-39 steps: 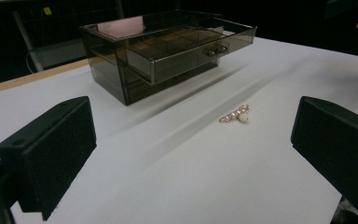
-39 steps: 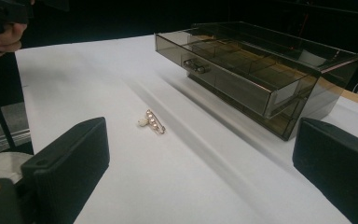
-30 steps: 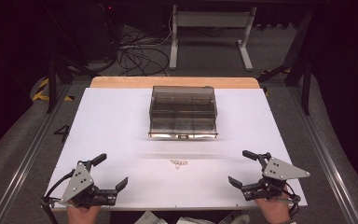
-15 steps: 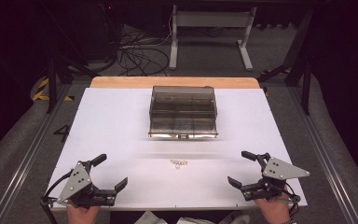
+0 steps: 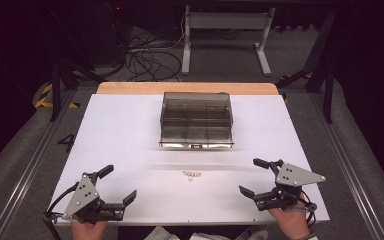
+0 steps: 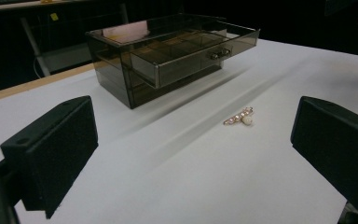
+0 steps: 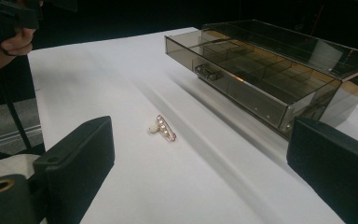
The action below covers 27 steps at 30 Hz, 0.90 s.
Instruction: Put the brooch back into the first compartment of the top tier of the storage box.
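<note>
Grippers left (image 5: 116, 184) and right (image 5: 250, 176) gape empty (pearl clip (image 5: 191, 174) lies between)

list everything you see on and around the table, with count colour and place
drawer box: 1, smoky clear plastic, far middle of the table, its top drawer pulled out toward the person
hair clip: 1, gold with pale pearls, near middle of the table, in front of the box, between the two grippers
table: 1, white top with a wooden strip along the far edge
cables: a dark tangle on the floor beyond the table, left of centre
metal stand: 1, grey, on the floor beyond the table
left gripper: 1, black jaws with a grey plate, near left corner, open, holding nothing
right gripper: 1, black jaws with a grey plate, near right corner, open, holding nothing
</note>
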Each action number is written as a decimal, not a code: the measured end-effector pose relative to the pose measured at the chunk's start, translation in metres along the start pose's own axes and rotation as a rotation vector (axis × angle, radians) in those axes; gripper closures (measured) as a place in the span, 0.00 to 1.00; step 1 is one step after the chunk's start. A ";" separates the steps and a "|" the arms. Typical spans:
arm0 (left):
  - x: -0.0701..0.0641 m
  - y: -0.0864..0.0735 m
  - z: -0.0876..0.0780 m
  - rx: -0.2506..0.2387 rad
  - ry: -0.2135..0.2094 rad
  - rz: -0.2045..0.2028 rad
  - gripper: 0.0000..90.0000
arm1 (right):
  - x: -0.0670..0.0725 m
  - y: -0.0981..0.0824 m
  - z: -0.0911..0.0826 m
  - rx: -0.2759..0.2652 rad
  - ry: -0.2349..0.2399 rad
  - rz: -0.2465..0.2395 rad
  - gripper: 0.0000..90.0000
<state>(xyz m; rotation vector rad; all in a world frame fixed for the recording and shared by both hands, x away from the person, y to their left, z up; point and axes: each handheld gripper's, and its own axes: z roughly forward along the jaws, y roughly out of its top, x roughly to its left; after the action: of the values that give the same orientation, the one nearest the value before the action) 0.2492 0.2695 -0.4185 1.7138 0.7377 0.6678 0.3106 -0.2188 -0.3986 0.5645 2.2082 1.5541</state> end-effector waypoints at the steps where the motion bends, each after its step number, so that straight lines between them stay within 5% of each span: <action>1: 0.000 0.000 0.000 0.002 0.000 0.001 0.01 | 0.000 0.001 0.001 0.004 0.001 0.001 0.09; 27: 0.001 0.000 0.000 0.006 -0.005 -0.004 0.02 | 0.001 0.037 0.045 0.036 0.116 -0.004 0.09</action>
<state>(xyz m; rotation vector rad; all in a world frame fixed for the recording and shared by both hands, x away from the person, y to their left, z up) 0.2496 0.2701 -0.4189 1.7190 0.7401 0.6588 0.3377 -0.1712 -0.3780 0.4911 2.3250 1.5851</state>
